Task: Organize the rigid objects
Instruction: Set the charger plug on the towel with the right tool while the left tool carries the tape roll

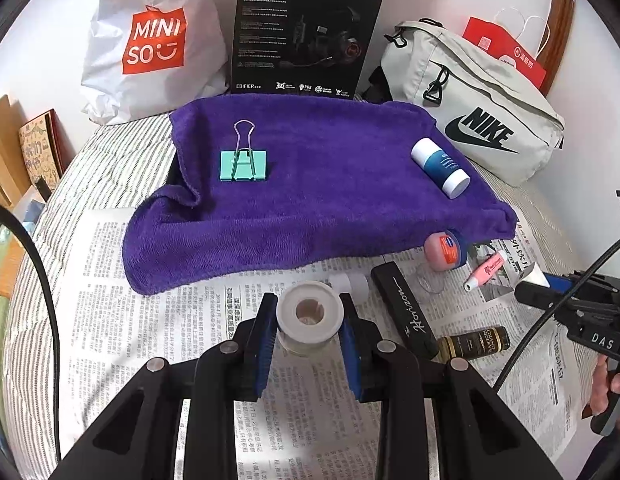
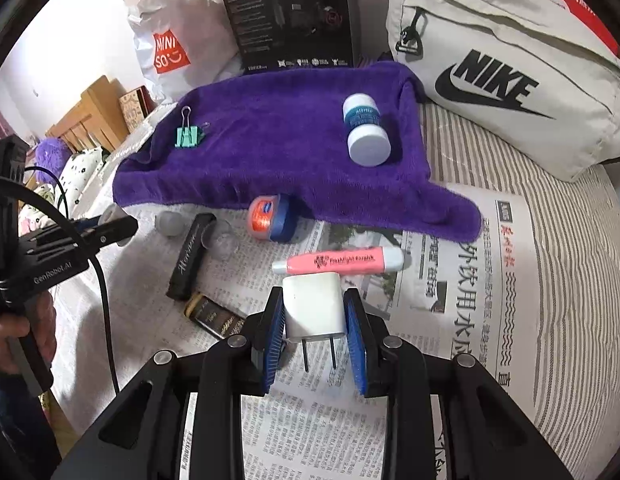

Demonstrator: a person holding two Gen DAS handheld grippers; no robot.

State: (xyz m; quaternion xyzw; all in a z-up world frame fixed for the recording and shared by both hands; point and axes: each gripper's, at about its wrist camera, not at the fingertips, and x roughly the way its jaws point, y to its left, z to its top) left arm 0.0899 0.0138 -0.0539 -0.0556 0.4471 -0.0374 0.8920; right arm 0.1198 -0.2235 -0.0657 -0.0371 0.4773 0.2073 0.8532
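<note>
Two items, a mint binder clip [image 1: 243,165] and a blue-and-white bottle [image 1: 440,167], already lie on the far purple towel [image 1: 310,184], while the left gripper [image 1: 309,336] clamps a white tape roll [image 1: 309,312] and the right gripper [image 2: 315,334] a white charger plug [image 2: 315,312] above the near newspaper [image 1: 150,320], where several small things remain.

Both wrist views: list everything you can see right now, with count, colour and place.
towel: 1, purple, spread on the bed
binder clip: 1, mint green, on the towel's left part
bottle: 1, blue and white, lying on the towel's right part
jar: 1, pink with blue lid, at the towel's front edge
pen-shaped tube: 1, pink, on the newspaper
black case: 1, on the newspaper
dark bottle: 1, brown and gold, beside the case
pouch: 1, off-white, behind right
headset box: 1, black, at the back
shopping bag: 1, white, back left
left gripper: shut on white tape roll
right gripper: shut on white charger
</note>
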